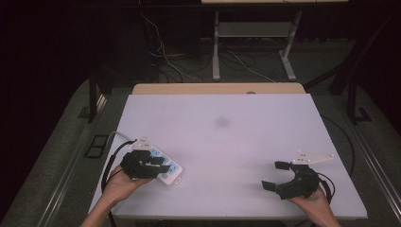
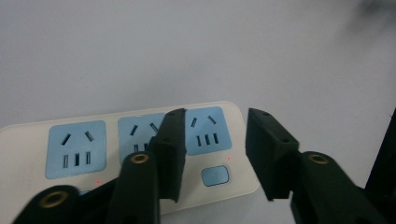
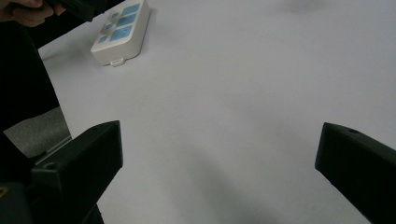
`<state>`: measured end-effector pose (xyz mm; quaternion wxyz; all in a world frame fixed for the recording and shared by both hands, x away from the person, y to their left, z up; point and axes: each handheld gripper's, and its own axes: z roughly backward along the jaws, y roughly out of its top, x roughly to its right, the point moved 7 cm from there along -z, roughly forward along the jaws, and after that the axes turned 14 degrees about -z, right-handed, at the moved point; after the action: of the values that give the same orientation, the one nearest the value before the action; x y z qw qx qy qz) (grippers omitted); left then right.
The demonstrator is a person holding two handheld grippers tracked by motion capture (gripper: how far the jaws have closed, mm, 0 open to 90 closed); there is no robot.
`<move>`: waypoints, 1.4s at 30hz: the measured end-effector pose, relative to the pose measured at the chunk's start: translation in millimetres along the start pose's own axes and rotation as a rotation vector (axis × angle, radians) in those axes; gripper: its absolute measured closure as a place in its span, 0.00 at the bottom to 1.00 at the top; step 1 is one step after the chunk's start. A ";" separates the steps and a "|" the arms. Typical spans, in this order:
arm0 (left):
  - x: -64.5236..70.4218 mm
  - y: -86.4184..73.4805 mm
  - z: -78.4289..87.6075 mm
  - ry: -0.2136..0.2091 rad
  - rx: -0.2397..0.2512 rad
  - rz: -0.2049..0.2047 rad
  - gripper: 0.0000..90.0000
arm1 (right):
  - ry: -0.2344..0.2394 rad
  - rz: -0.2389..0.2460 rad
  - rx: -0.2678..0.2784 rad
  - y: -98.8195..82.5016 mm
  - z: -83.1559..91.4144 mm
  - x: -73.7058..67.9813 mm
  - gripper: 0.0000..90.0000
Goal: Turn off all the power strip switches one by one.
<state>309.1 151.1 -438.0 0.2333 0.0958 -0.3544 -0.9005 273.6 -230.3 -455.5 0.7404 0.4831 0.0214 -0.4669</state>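
A white power strip (image 1: 166,172) with blue sockets lies near the left front of the white table (image 1: 227,146). My left gripper (image 1: 158,163) hovers over its end. In the left gripper view, one jaw sits above the strip (image 2: 74,149) between two sockets and the other stands just past its short end, by the switch button (image 2: 215,176). The left gripper (image 2: 215,114) has a gap between its jaws, and I see no pad pressing. My right gripper (image 1: 273,175) rests at the right front, wide open over bare table (image 3: 219,135). The strip (image 3: 122,32) lies far off in the right gripper view.
A faint dark smudge (image 1: 222,122) marks the table's middle. A wooden edge (image 1: 217,88) runs behind the white top. Cables (image 1: 170,61) and a desk's metal legs (image 1: 216,47) stand on the floor beyond. The other hand (image 3: 28,11) shows at the upper left of the right gripper view.
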 end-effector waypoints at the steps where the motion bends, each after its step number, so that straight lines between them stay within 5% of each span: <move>1: 0.0 -0.4 -0.4 -0.008 -0.002 0.000 0.71 | -0.001 0.001 -0.002 -0.2 -0.4 -0.1 0.01; 8: 0.7 -4.2 -3.4 -0.052 -0.038 -0.009 0.99 | 0.002 0.006 -0.009 -1.1 -1.5 -1.1 0.01; 21: 4.1 -12.0 -11.0 -0.082 -0.123 -0.052 0.99 | 0.003 0.011 -0.018 -2.2 -3.0 -2.0 0.01; 42: 2.9 -17.0 -15.0 -0.085 -0.127 -0.049 0.99 | -0.001 0.012 -0.018 -2.5 -3.5 -2.0 0.01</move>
<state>305.6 151.6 -460.6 0.2016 0.0512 -0.3037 -0.9298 272.2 -226.7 -458.2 0.7476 0.4761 0.0225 -0.4624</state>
